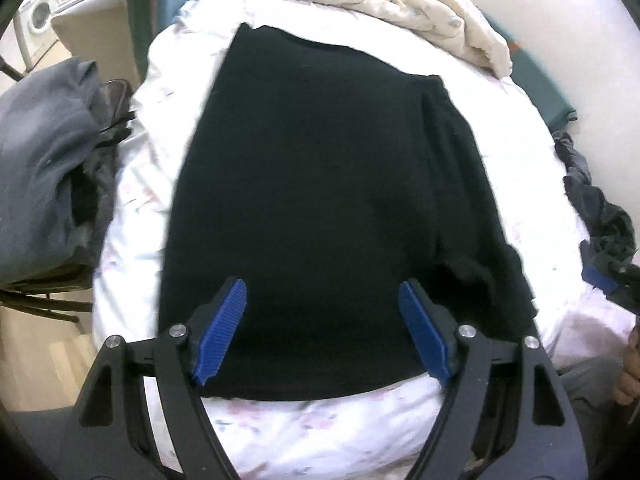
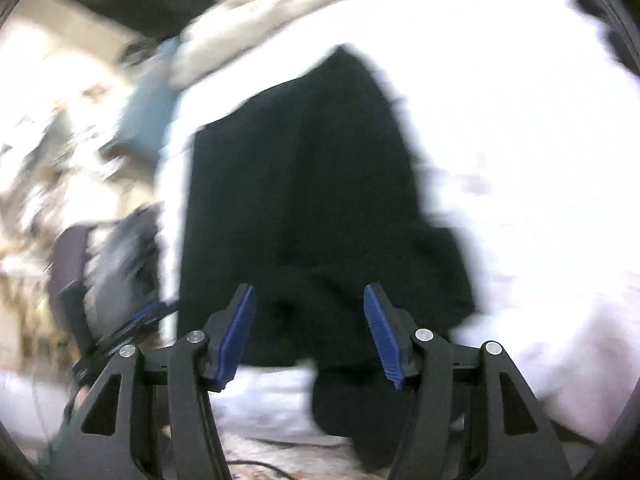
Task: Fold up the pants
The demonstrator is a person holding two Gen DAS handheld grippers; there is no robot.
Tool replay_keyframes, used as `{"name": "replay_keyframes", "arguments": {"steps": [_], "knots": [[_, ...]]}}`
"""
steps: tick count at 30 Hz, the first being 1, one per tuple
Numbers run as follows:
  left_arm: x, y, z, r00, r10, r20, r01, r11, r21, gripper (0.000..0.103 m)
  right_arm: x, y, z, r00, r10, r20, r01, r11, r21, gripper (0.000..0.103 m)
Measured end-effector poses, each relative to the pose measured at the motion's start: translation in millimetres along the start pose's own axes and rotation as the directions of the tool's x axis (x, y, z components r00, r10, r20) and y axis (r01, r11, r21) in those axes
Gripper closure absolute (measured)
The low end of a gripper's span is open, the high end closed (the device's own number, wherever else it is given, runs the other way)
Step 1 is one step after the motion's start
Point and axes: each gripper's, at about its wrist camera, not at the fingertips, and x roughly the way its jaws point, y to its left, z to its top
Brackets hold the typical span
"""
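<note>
Your left gripper (image 1: 322, 332) is spread wide with nothing in it. Its blue pads (image 1: 218, 332) hang above the near end of the black pants (image 1: 320, 184) and do not touch them. Your right gripper (image 2: 310, 332) is partly spread and holds nothing too; its view is blurry. The pants lie folded in a long, flat dark shape on the white sheet (image 1: 160, 128) with faint pink flowers. One lumpy bit of the pants bunches up near the right side. A cream blanket (image 1: 400, 4) is piled at the far end of the bed. A grey heap of clothes (image 1: 44, 160) sits to the left. A washing machine (image 1: 38, 20) stands far off at the left.
</note>
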Motion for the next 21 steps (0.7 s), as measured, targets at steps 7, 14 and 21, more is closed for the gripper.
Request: {"name": "replay_keyframes", "arguments": {"steps": [7, 14, 21], "knots": [[-8, -32, 6, 0.999, -0.044, 0.025, 0.042, 0.995, 0.09, 0.027, 30, -84, 20, 0.963, -0.241, -0.122, 0.265, 0.93, 0.254, 0.045], [6, 2, 0, 0.998, -0.038, -0.053, 0.037, 0.999, -0.014, 0.027, 108, -114, -1, 0.937, -0.212, -0.276, 0.29, 0.915, 0.28, 0.079], [10, 23, 5, 0.998, -0.032, -0.058, 0.026, 0.994, -0.105, 0.027, 43, -71, 26, 0.968, -0.247, -0.031, 0.249, 0.962, 0.114, 0.1]]}}
